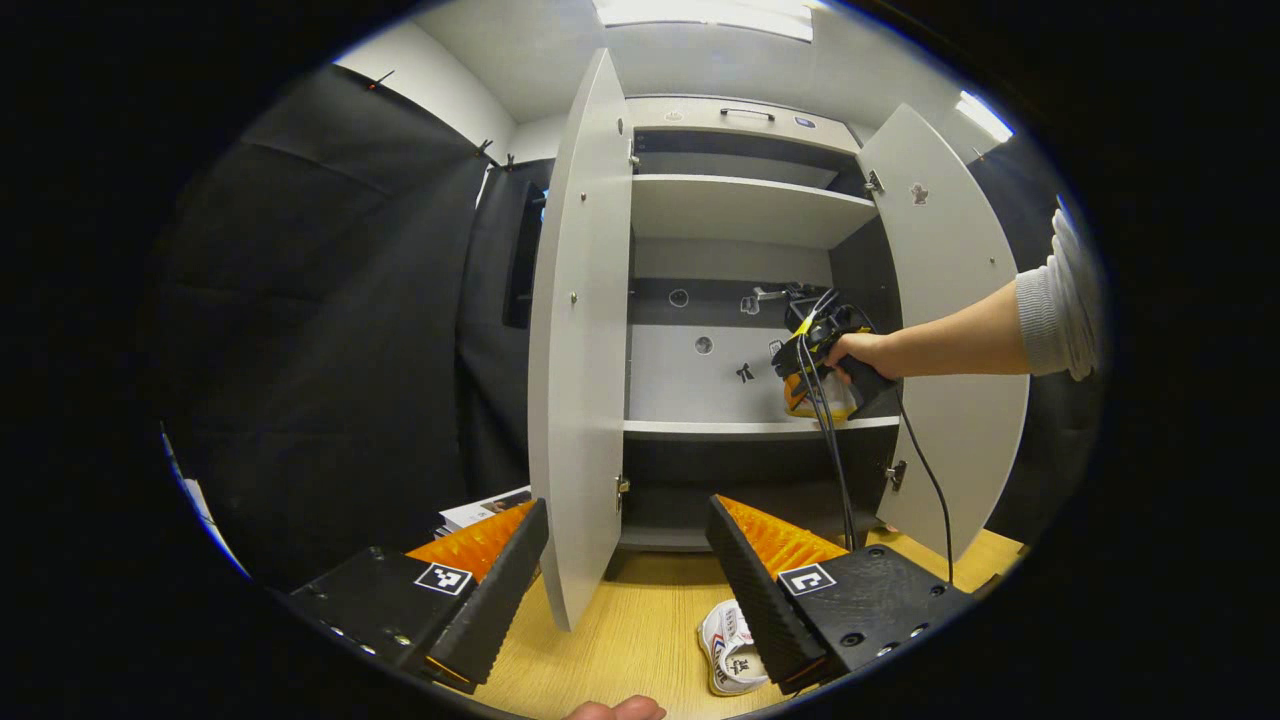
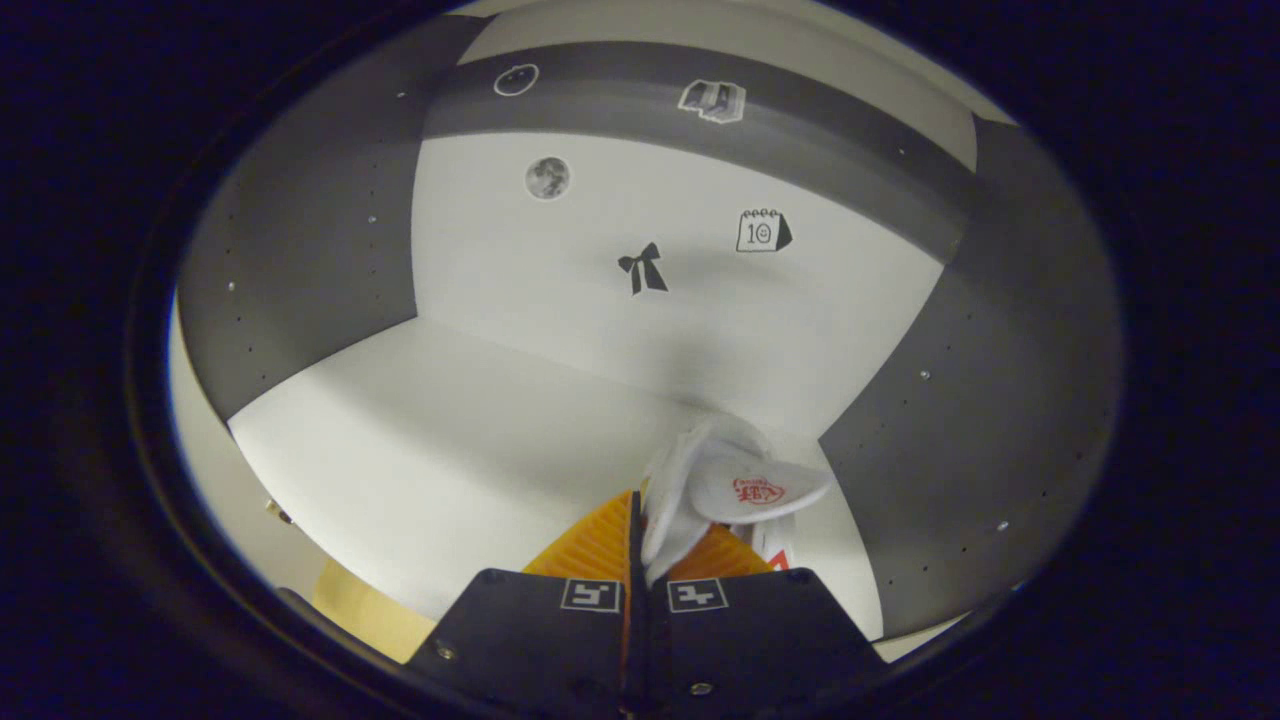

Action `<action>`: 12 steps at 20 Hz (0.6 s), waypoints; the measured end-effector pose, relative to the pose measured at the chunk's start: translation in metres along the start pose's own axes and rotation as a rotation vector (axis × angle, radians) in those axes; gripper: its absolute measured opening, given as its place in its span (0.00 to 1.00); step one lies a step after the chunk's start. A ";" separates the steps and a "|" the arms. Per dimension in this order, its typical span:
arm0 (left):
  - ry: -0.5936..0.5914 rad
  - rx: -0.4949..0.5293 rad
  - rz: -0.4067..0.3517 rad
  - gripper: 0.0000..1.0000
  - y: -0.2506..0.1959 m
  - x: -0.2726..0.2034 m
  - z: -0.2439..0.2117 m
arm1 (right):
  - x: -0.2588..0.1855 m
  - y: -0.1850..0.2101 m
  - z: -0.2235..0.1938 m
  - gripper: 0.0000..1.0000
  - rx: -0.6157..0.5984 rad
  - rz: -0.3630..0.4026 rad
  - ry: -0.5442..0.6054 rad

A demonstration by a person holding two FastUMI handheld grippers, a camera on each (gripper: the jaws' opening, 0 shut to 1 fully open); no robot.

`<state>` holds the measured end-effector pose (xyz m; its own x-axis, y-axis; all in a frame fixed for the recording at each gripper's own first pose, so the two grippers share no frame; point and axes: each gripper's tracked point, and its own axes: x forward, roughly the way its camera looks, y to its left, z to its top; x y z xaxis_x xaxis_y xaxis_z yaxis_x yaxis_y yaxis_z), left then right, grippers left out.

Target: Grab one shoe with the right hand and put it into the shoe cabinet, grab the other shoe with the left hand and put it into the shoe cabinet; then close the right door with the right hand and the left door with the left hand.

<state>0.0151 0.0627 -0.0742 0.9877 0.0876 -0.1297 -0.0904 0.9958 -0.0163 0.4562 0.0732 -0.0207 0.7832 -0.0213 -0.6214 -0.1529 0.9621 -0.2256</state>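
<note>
Right gripper view: right gripper pinching white shoe w/ ribbed pads; left gripper spread.

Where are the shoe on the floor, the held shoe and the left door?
Floor shoe (image 1: 730, 650): left gripper view, on its upper.
Held shoe (image 2: 745, 488): right gripper view, on its tongue.
Left door (image 1: 580, 340): left gripper view, on its inner face.

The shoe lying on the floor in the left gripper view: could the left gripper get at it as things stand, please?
Probably yes. The shoe lies on the bare wooden floor beside the open left gripper, in front of the cabinet; the left door stands off to the side.
</note>
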 end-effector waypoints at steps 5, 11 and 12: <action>0.009 0.002 -0.013 0.95 -0.004 0.002 -0.003 | 0.000 0.001 -0.005 0.12 -0.034 0.003 0.040; 0.004 -0.007 -0.027 0.95 -0.007 0.005 -0.005 | -0.047 -0.008 0.002 0.18 -0.018 0.013 -0.053; 0.003 -0.008 -0.034 0.95 -0.010 0.005 -0.005 | -0.061 -0.011 0.003 0.18 -0.012 0.016 -0.089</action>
<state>0.0206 0.0526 -0.0793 0.9898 0.0536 -0.1322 -0.0579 0.9979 -0.0292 0.4122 0.0644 0.0217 0.8307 0.0189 -0.5564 -0.1726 0.9589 -0.2251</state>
